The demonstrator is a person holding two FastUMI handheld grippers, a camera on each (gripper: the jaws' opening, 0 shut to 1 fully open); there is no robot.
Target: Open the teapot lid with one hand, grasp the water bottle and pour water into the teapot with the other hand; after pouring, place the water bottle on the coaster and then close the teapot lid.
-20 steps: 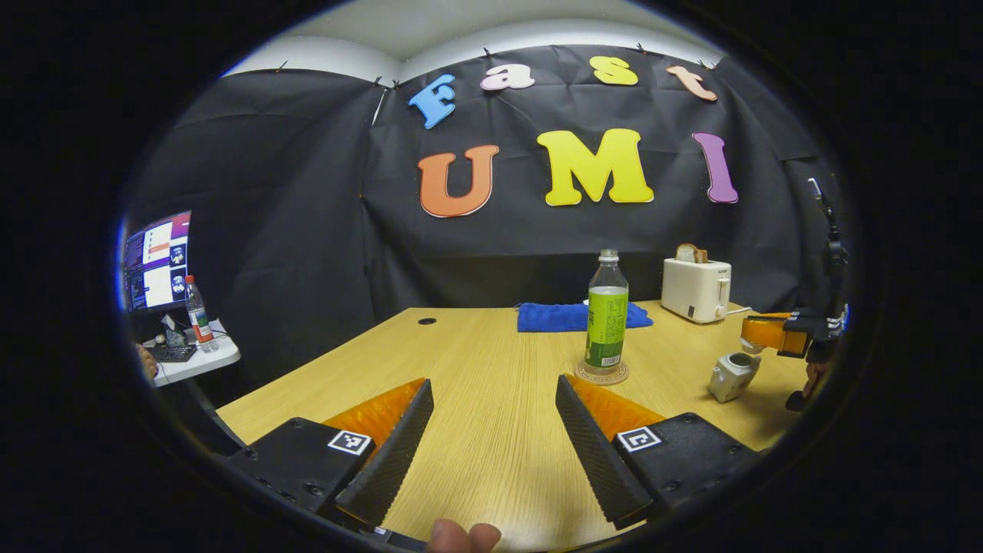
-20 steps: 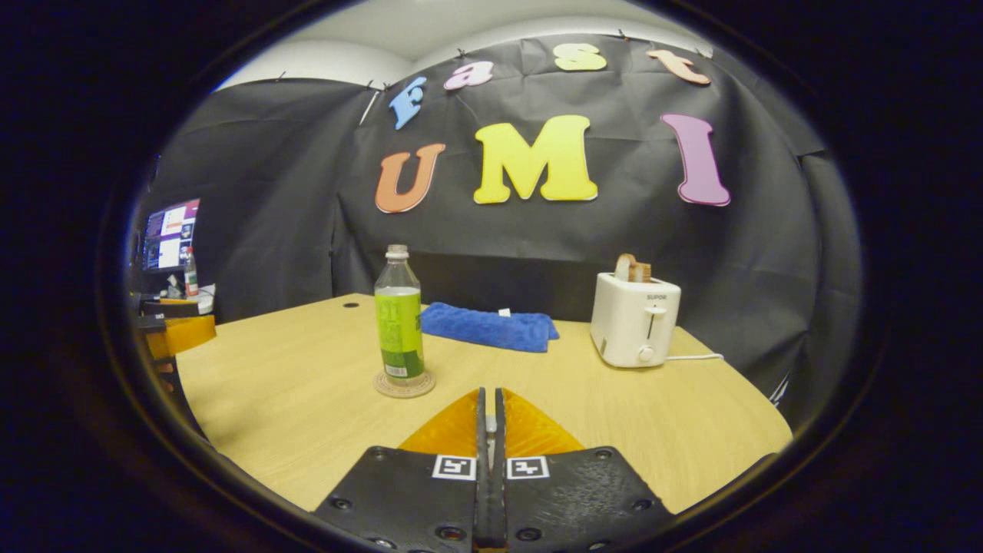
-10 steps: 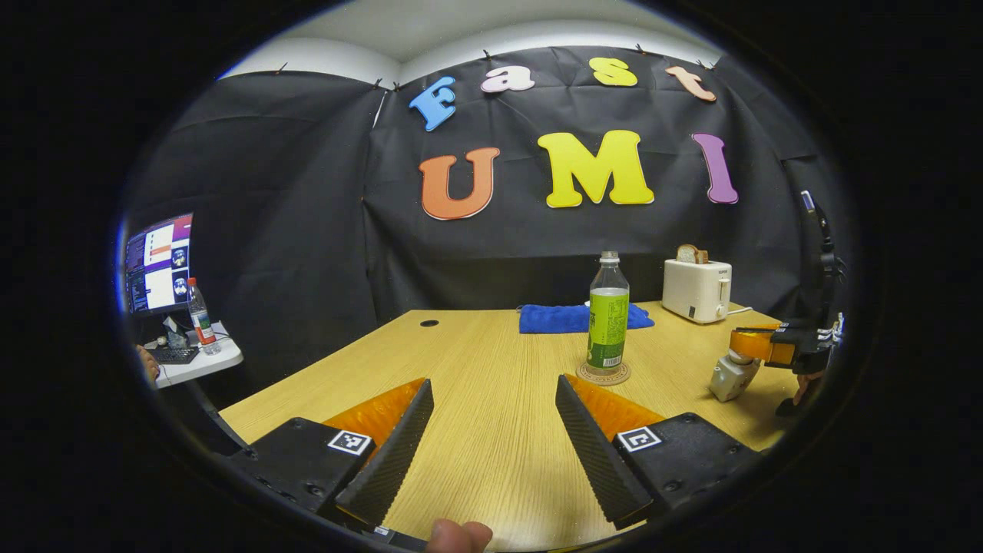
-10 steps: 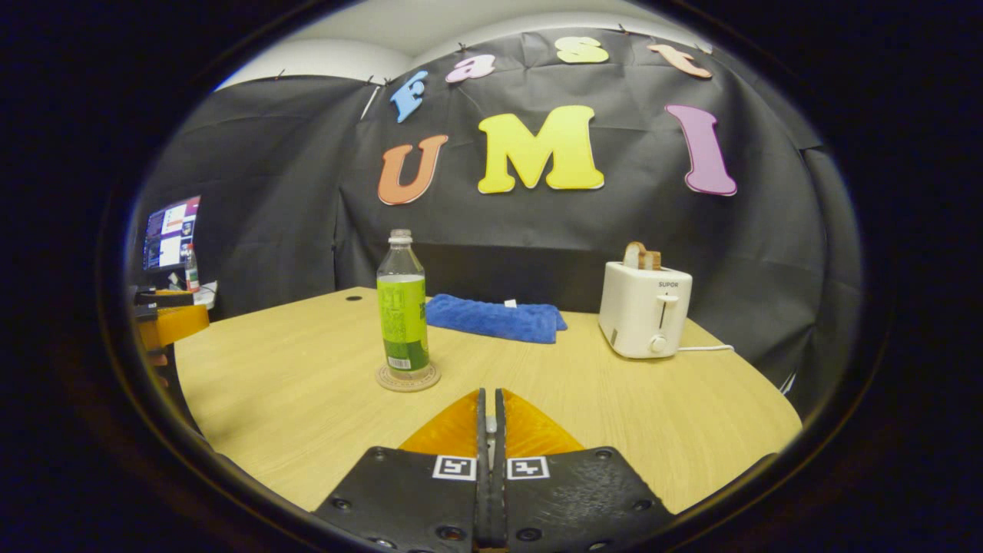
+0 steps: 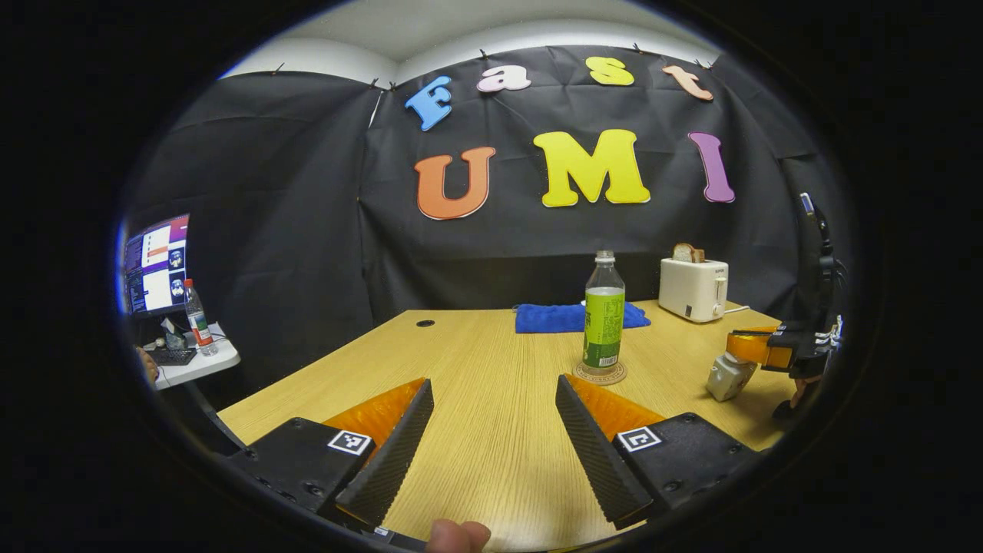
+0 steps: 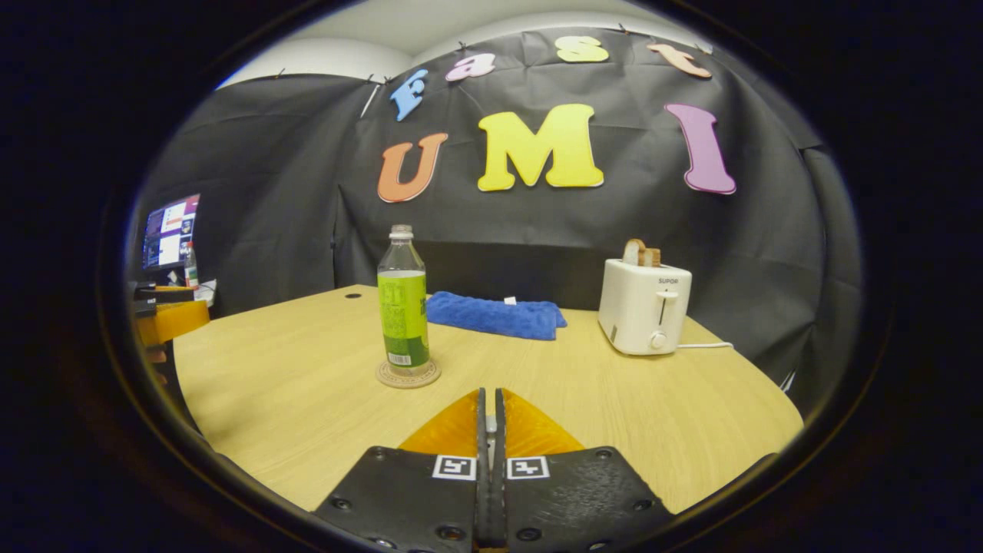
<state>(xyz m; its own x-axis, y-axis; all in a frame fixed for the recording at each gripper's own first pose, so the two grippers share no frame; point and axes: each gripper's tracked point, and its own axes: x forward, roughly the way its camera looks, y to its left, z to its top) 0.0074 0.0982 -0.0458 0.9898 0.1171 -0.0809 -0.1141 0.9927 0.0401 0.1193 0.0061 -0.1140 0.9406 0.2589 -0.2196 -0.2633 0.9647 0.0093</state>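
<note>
My left gripper [image 5: 491, 438] gapes wide; right gripper [image 6: 489, 461] pinched, over the small white ceramic teapot [image 5: 726, 376], right of the green-labelled clear plastic bottle [image 5: 604, 322]; misaligned lid could tip it.

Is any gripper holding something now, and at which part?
Left gripper: open, nothing between its fingers. Right gripper: fingers closed together; it sits over the teapot, but whether it grips the lid cannot be told.
</note>
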